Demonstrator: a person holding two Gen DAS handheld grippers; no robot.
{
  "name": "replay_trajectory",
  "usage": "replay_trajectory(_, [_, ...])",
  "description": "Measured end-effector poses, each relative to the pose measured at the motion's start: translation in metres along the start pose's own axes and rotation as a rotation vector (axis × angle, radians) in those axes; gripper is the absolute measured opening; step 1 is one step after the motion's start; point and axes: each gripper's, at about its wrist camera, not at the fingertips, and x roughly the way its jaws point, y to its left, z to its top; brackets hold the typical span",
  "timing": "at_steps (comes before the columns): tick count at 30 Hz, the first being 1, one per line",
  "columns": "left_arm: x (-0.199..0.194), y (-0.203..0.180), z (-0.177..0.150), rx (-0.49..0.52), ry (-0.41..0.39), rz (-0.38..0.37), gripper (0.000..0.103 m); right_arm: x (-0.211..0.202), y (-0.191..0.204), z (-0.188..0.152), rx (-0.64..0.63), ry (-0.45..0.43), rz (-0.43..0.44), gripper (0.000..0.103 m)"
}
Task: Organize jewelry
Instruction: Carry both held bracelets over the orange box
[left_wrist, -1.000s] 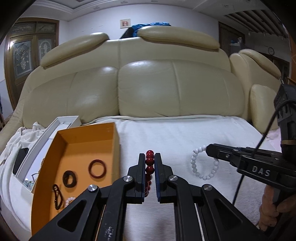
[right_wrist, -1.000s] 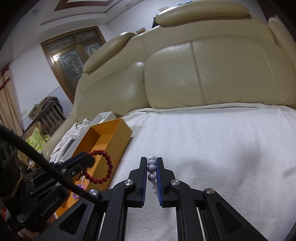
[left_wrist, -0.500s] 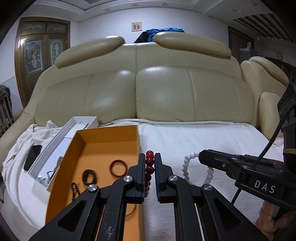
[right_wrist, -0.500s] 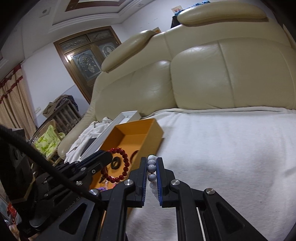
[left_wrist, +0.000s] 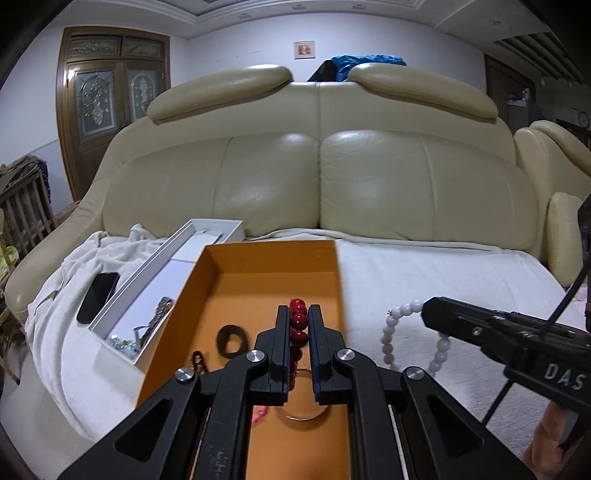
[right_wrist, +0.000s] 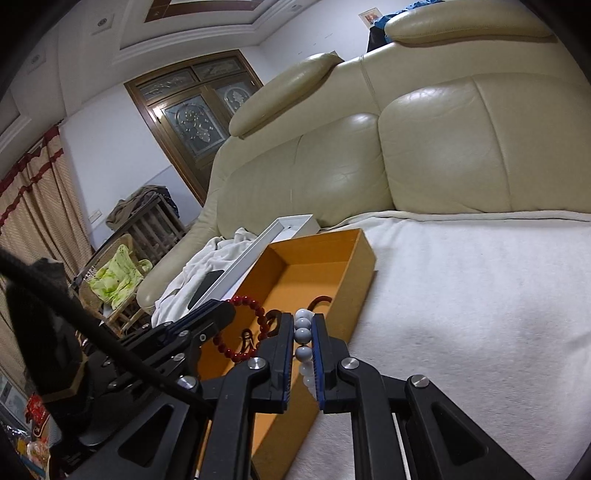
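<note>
My left gripper (left_wrist: 298, 314) is shut on a red bead bracelet (left_wrist: 298, 320) and holds it above the open orange box (left_wrist: 332, 273). The bracelet also shows in the right wrist view (right_wrist: 242, 330), hanging from the left gripper (right_wrist: 221, 314) over the box (right_wrist: 354, 277). My right gripper (right_wrist: 303, 325) is shut on a white bead bracelet (right_wrist: 303, 334), just right of the box's right wall. In the left wrist view the white bracelet (left_wrist: 391, 332) hangs from the right gripper (left_wrist: 430, 314). A black ring (left_wrist: 231, 338) and other small pieces lie in the box.
The box sits on a white blanket (left_wrist: 424, 273) on a cream leather sofa (left_wrist: 317, 170). A white tray (left_wrist: 162, 288) with small jewelry lies left of the box. A black phone (left_wrist: 98, 301) lies further left. A wicker chair (right_wrist: 110, 284) stands beyond the sofa arm.
Both grippers have moved left with their bracelets. The left one is now over the orange box; the right one has come up to the box's right wall.
</note>
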Motion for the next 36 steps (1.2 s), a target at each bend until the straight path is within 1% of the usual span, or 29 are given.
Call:
replay_trajectory(6, [0.003, 0.023, -0.009, -0.013, 0.023, 0.029, 0.010, 0.016, 0.013, 0.000, 0.001, 0.018, 0.037, 0.011])
replay_trajectory(10, [0.005, 0.051, -0.013, -0.051, 0.041, 0.054, 0.010, 0.030, 0.025, -0.004, -0.013, 0.040, 0.065, 0.011])
replay_trajectory(15, [0.005, 0.083, -0.019, -0.097, 0.061, 0.086, 0.009, 0.045, 0.038, -0.012, -0.034, 0.070, 0.080, 0.011])
replay_trajectory(20, [0.010, 0.100, -0.026, -0.118, 0.092, 0.093, 0.010, 0.058, 0.047, -0.021, -0.056, 0.103, 0.081, 0.011])
replay_trajectory(24, [0.017, 0.107, -0.028, -0.136, 0.110, 0.092, 0.010, 0.066, 0.048, -0.024, -0.056, 0.121, 0.079, 0.011])
replay_trajectory(29, [0.030, 0.104, -0.025, -0.140, 0.117, 0.079, 0.010, 0.075, 0.048, -0.019, -0.058, 0.117, 0.069, 0.011])
replay_trajectory(32, [0.042, 0.101, -0.016, -0.144, 0.109, 0.072, 0.010, 0.081, 0.043, -0.007, -0.056, 0.105, 0.057, 0.011])
replay_trajectory(36, [0.064, 0.097, 0.002, -0.138, 0.091, 0.081, 0.010, 0.095, 0.025, 0.013, -0.030, 0.081, 0.021, 0.011])
